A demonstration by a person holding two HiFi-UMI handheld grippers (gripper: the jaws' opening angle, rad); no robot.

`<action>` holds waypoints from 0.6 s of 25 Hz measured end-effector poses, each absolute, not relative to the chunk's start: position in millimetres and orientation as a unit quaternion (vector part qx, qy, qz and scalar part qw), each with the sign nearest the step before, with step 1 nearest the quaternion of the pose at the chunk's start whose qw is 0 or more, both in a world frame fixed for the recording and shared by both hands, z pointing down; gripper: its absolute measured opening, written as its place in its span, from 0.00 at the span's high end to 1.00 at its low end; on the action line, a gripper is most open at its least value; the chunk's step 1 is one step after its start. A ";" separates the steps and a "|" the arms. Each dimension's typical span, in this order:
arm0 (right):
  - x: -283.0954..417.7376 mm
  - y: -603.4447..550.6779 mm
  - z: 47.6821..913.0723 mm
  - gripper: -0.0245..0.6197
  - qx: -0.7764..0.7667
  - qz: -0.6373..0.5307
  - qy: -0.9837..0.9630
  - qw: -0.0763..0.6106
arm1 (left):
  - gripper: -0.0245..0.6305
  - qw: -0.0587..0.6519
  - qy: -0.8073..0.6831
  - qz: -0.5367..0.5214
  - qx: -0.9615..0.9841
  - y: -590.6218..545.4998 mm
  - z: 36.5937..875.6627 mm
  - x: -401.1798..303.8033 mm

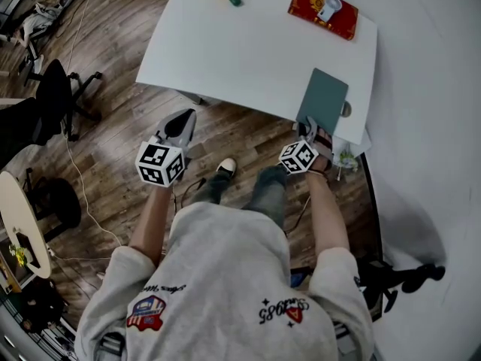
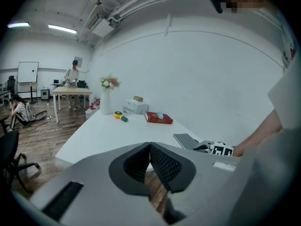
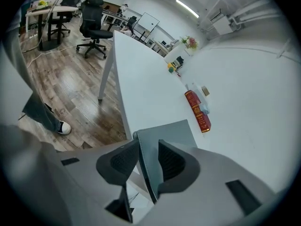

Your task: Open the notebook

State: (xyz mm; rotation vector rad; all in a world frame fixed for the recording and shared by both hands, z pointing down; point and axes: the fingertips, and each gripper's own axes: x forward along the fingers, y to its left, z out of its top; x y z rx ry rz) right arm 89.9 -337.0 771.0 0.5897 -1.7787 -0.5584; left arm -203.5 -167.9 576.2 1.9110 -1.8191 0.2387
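Notebook (image 3: 167, 130) handling starts at the right gripper (image 3: 148, 142), whose jaws stand partly apart and straddle the near edge of the cover. One pad sits close beside that edge, and a strip of cover still shows in front of the other, so the pads do not look clamped yet. The notebook seems thin and light, with a cover that is probably fairly stiff but would flex if lifted by one corner. Its smooth matte face suggests it could slide on the slick tabletop rather than hinge open. The sensible hold is on the cover alone, at the free edge away from the spine, though I cannot tell from these views which edge is bound. Pinching the whole block would lift the book instead of opening it. It is a plain grey-green rectangle, closed and lying flat, with no print that I can make out and a darker line along its near edge. It lies at the near right corner of the white table (image 1: 248, 51), its near end at or just over the table's edge, well apart from the red book (image 1: 323, 10) at the far side. The left gripper (image 2: 150, 147) has its jaws pressed together on nothing and hangs over the wooden floor short of the table.
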 end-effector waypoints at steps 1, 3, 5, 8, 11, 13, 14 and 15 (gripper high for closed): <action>89.1 -336.4 772.3 0.76 0.248 -0.240 -0.752 0.561 | 0.96 0.245 -0.668 0.087 0.698 -166.2 577.4 -205.3; 87.9 -333.5 774.7 0.82 0.251 -0.240 -0.751 0.562 | 0.96 0.247 -0.670 0.086 0.695 -163.4 578.6 -207.0; 88.0 -330.4 774.4 0.87 0.264 -0.228 -0.754 0.556 | 0.96 0.247 -0.671 0.085 0.694 -161.1 577.4 -208.0; 88.8 -329.2 764.3 0.91 0.289 -0.195 -0.772 0.532 | 0.96 0.244 -0.670 0.083 0.696 -161.0 572.7 -208.6; 89.3 -330.8 751.3 0.92 0.311 -0.165 -0.788 0.506 | 0.96 0.240 -0.665 0.083 0.703 -168.5 568.8 -204.5; 90.4 -330.9 744.2 0.93 0.323 -0.150 -0.795 0.492 | 0.96 0.236 -0.657 0.083 0.711 -176.3 565.9 -196.8; 91.1 -331.4 740.3 0.93 0.328 -0.143 -0.798 0.485 | 0.96 0.233 -0.653 0.084 0.716 -181.0 564.0 -191.9; 91.8 -332.3 735.7 0.93 0.333 -0.137 -0.801 0.478 | 0.96 0.231 -0.648 0.084 0.721 -186.2 561.9 -186.9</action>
